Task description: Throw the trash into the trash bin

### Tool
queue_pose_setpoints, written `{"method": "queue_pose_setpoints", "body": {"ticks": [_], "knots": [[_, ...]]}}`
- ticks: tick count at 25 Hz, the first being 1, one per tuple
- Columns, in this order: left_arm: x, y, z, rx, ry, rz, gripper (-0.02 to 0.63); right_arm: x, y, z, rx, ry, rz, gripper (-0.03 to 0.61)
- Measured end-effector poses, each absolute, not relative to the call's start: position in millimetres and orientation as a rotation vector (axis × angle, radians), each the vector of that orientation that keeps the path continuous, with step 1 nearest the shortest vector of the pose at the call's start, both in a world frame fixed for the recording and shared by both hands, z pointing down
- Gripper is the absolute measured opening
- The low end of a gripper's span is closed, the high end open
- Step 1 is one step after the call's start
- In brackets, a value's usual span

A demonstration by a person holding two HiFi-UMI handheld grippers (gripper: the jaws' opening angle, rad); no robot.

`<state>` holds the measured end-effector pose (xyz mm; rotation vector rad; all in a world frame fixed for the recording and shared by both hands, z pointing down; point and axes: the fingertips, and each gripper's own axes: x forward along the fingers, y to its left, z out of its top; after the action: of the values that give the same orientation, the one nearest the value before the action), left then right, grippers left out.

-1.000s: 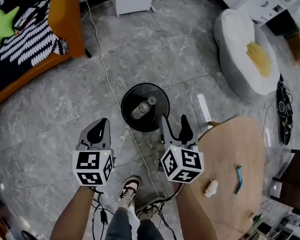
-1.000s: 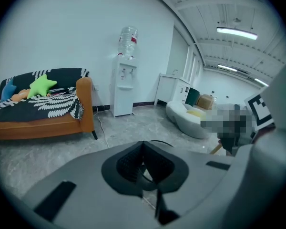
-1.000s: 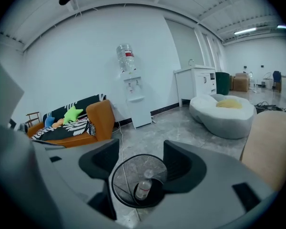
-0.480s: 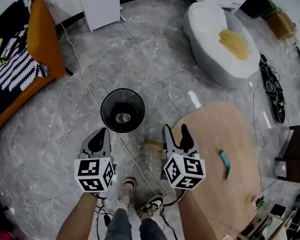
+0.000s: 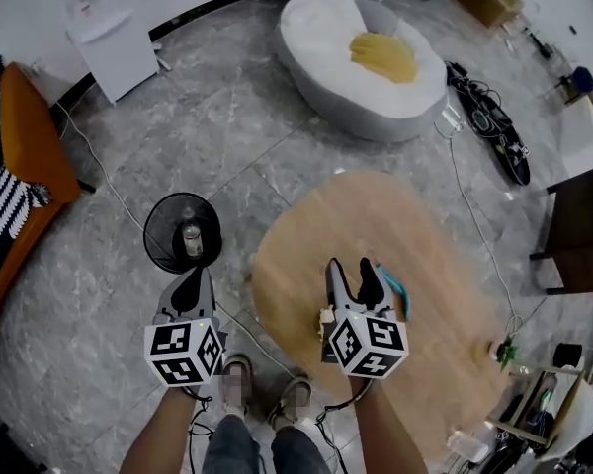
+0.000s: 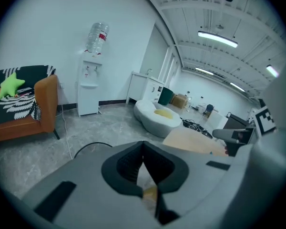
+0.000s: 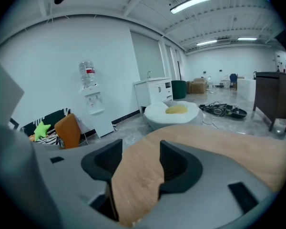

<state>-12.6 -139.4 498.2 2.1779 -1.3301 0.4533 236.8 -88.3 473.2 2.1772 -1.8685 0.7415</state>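
The left gripper hangs over the grey marble floor, near the round black mesh trash bin. Its jaws are pressed together at the tips, and I can make out nothing held between them. The bin already contains a clear plastic bottle. The right gripper is above the near part of the round light wooden table. Its jaws stand apart and have just been closing a little, and only the bare table top shows between them. The remaining trash, as I judge it, lies on the table close to this gripper: a small crumpled white scrap at its left side and a teal strip just at its right side. The step in hand seems to be the reach for one of these. To do it well, the right jaws should open wider and go down until the piece is between both pads, and only then close. The scrap looks light and may slide away if one jaw pushes it first.
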Motion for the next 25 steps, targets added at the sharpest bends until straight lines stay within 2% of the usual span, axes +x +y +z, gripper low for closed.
{"method": "queue_pose_setpoints", "body": {"ticks": [14, 25], "knots": [[154.6, -78.9, 504.3, 2.346, -1.032, 0.585, -0.008, 377.2, 34.6, 494.3, 2.312, -1.604, 0.841, 0.243], [182.3, -57.6, 542.6, 2.338, -1.014, 0.708, -0.008, 406.9, 63.4, 552.1, 2.127, -1.607, 0.926, 0.232]]}}
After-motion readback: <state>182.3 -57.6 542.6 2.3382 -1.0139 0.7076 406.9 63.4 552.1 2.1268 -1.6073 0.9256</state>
